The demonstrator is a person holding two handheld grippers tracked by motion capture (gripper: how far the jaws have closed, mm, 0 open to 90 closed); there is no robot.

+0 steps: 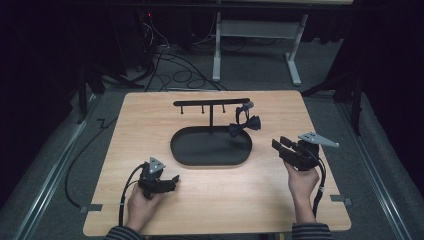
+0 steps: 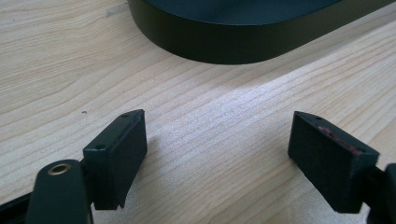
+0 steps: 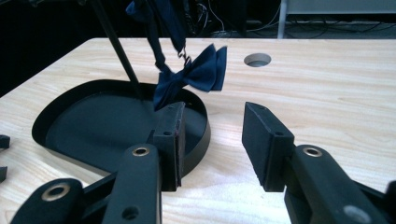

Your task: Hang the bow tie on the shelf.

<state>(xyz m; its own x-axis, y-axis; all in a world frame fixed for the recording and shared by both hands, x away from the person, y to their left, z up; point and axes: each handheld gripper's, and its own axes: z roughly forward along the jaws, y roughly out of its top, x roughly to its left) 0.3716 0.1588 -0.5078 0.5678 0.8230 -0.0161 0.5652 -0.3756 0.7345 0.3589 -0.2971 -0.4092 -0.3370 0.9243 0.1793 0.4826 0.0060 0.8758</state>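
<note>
At two o'clock on the black stand (image 1: 210, 103), the navy bow tie (image 1: 244, 124) hangs over the tray (image 1: 190, 150). The right gripper (image 1: 282, 145) waits wide and empty nearby; the left gripper (image 1: 171, 181) rests wide on the surface (image 1: 225, 200). Looks like the approach step: next, reach toward ten o'clock and close on the tie.

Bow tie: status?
Both grippers, left and right, open, empty. Bow tie hangs from stand over tray. Path clear.
</note>
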